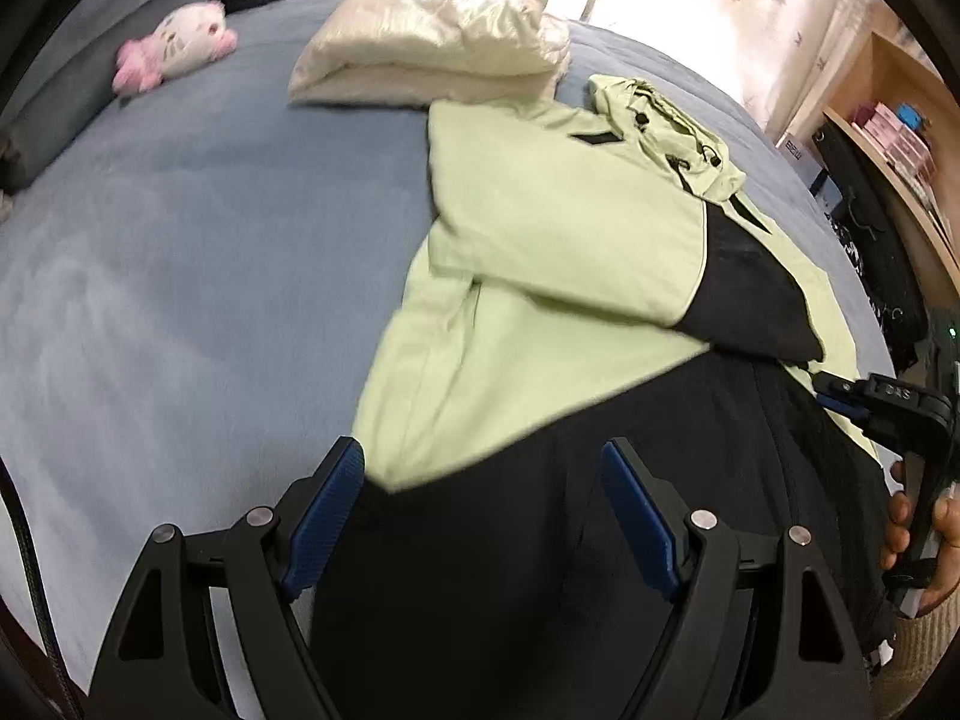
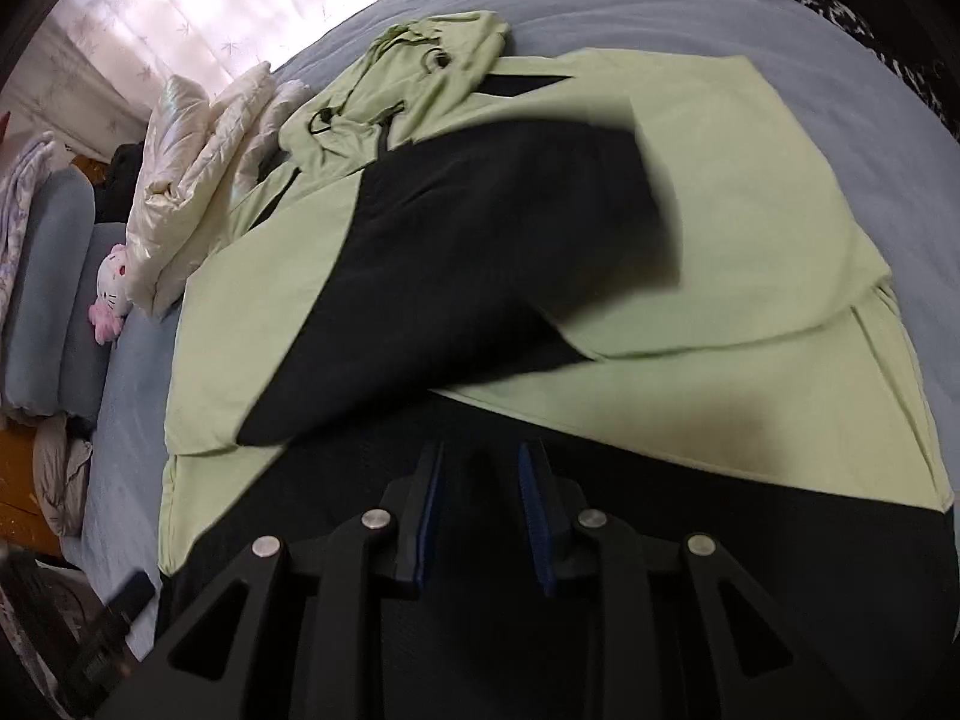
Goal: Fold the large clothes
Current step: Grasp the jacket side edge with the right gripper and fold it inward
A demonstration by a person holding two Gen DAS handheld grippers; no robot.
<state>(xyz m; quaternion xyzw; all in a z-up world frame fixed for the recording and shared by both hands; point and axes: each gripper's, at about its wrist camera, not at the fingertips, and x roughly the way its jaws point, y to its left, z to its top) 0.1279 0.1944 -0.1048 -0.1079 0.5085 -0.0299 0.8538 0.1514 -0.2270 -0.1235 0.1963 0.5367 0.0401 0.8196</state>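
A light green and black hooded jacket (image 1: pixel 558 228) lies on the blue bed, both sleeves folded across its body, hood at the far end. It also shows in the right wrist view (image 2: pixel 750 192). My left gripper (image 1: pixel 483 468) is open and empty, hovering over the jacket's black hem near its left edge. My right gripper (image 2: pixel 480 462) hangs over the black hem with its jaws narrowly apart and nothing visibly between them. The right gripper also shows at the right edge of the left wrist view (image 1: pixel 840 396), held by a hand.
A folded cream puffer jacket (image 1: pixel 438 30) lies beyond the green jacket. A pink and white plush toy (image 1: pixel 174 48) rests by a grey pillow. The blue bedsheet (image 1: pixel 180 252) spreads to the left. A wooden shelf (image 1: pixel 888 120) stands at the right.
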